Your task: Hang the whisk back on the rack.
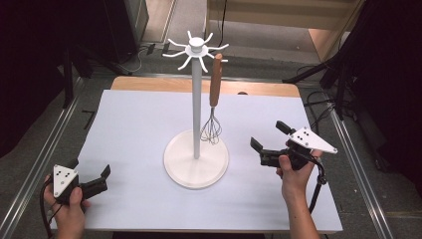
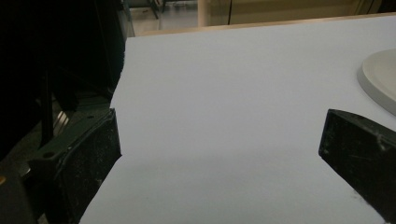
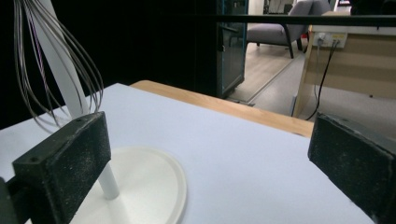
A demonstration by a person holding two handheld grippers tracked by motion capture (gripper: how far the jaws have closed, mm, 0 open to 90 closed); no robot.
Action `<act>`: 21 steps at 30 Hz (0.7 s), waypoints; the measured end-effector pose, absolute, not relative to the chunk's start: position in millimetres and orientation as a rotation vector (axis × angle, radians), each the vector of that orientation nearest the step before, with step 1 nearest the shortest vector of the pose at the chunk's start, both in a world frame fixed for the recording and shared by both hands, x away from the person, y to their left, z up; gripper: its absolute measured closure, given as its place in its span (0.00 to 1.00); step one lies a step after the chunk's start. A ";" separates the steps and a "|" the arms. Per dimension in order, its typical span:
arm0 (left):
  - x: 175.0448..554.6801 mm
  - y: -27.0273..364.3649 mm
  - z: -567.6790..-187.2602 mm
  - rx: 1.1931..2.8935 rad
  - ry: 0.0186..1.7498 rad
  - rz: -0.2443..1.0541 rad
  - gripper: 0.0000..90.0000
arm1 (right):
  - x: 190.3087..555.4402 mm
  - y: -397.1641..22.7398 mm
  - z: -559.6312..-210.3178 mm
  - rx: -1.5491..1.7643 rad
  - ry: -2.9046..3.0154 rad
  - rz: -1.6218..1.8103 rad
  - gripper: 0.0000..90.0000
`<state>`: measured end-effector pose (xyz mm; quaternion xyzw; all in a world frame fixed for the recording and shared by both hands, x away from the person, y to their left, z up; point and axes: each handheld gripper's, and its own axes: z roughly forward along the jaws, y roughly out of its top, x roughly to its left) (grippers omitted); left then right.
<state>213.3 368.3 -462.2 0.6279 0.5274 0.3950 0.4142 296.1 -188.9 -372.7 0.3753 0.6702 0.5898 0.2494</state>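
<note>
Two grippers: my left gripper (image 1: 92, 179) rests at the near left corner of the white table cover (image 1: 134, 129); my right gripper (image 1: 271, 142) hangs at the right, just off the stand's base; both are empty
Jaws, left: spread wide, with bare cover between them in the left gripper view; nothing pinched
Jaws, right: spread wide too; in the right gripper view the gap looks past the stand toward the far wooden table edge (image 3: 224, 106)
Whisk: the wire balloon whisk with a brown wooden handle (image 1: 214, 89) hangs upright from a hook of the tall white hook stand with a round base (image 1: 197, 99), on the pole's right side; its wires (image 3: 56, 70) dangle just above the base, apart from my right jaws
Step in hand, as I judge it: bringing my right gripper in to take the whisk off its hook
How to do it well: I should come in level from the right and close on the wooden handle, not the springy wires; then lift straight up until the loop clears the hook before drawing away; a sideways tug could tip the stand
Left's part: free to steady the round base if the stand rocks
</note>
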 end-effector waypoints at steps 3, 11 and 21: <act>213.3 368.3 -462.2 1.577 1.327 0.991 0.00 | 295.2 -192.9 -381.5 1.043 1.830 1.592 0.00; 213.6 368.4 -462.2 1.574 1.331 0.991 0.00 | 292.1 -204.9 -402.1 1.098 1.834 1.563 0.00; 213.5 367.3 -462.4 1.578 1.330 0.998 0.00 | 286.1 -220.8 -425.9 1.163 1.821 1.530 0.00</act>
